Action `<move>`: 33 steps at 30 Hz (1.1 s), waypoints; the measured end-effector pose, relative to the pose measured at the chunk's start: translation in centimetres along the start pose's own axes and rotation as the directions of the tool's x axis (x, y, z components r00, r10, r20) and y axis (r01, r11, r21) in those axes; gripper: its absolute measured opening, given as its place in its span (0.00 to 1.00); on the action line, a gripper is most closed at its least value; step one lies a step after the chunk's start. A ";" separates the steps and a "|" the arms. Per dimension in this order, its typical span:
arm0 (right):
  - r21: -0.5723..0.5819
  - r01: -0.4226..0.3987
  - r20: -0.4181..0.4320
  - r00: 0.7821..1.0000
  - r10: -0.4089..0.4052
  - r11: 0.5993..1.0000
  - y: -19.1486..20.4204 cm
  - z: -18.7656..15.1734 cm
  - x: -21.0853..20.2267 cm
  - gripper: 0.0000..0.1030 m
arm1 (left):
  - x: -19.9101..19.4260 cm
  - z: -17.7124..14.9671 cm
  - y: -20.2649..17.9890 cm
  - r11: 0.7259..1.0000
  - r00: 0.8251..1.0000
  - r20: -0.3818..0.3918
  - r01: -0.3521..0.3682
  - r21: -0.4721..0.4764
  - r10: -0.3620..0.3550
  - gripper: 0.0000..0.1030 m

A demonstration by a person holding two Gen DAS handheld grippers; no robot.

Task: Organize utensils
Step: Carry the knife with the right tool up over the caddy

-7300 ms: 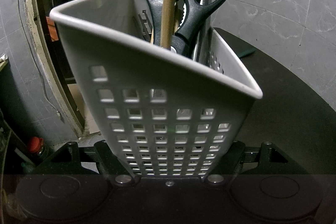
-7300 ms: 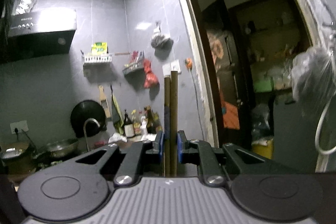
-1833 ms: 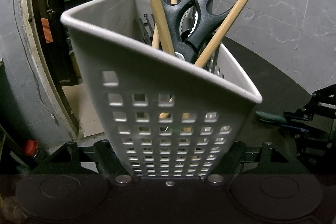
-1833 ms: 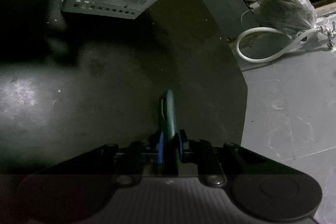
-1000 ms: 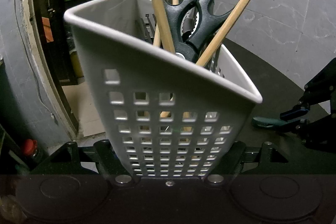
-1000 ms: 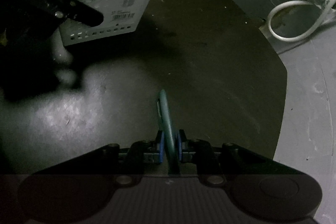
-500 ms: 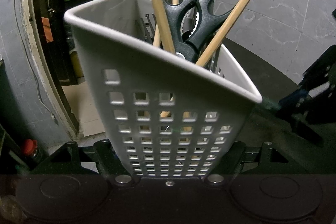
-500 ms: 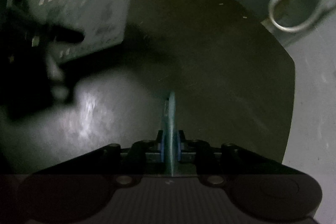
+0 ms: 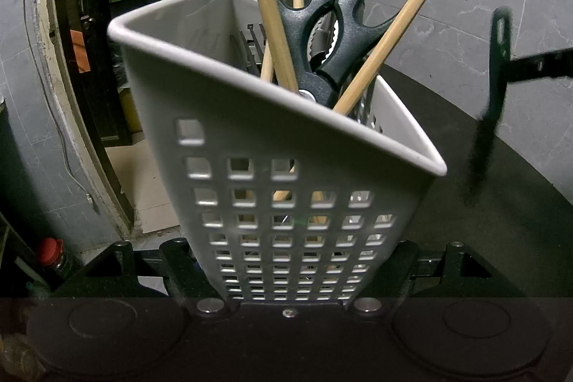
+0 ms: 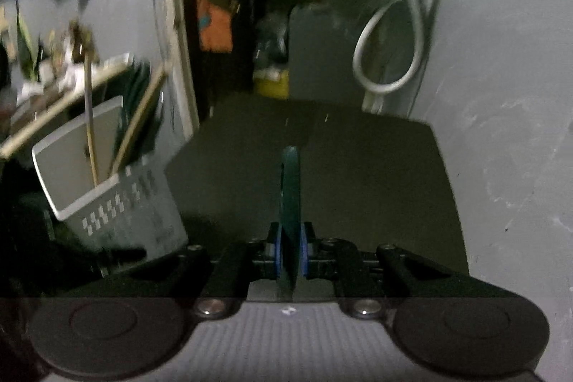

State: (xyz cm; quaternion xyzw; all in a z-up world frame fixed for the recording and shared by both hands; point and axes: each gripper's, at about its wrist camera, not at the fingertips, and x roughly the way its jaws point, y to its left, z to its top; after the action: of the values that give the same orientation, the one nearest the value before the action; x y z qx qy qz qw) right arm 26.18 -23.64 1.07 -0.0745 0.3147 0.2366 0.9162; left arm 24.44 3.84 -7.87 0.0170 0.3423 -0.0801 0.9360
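One utensil changed place: the teal-handled piece (image 10: 290,188) that lay on the tabletop (image 10: 376,174) a second earlier was up in the air, pinched between the blue pads (image 10: 304,251) of your right tool (image 10: 289,253). You had lifted it and rolled your wrist, so the handle stood on edge and pointed out over the tabletop; what kind of utensil it was, the blur hid. Your left tool (image 9: 286,301) had not moved and clamped the base of the white caddy (image 9: 286,203), tilted toward you. The scissors (image 9: 333,34) and chopsticks (image 9: 390,27) already stood in that caddy. Your right tool hung beside and above its rim, so the pickup looked done and the drop into the caddy was likely what remained.
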 end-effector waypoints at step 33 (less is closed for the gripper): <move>0.031 -0.004 0.056 0.998 0.002 1.000 1.3 -3.4 -3.9 0.10 | 0.0 0.0 0.0 1.000 1.000 0.000 -0.002 0.004 0.002 0.75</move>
State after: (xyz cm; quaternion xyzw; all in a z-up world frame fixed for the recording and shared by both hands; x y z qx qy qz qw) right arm 21.00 -24.96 0.79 -0.0531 0.2929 0.2351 0.9253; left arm 24.41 3.85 -7.88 0.0192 0.3421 -0.0796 0.9361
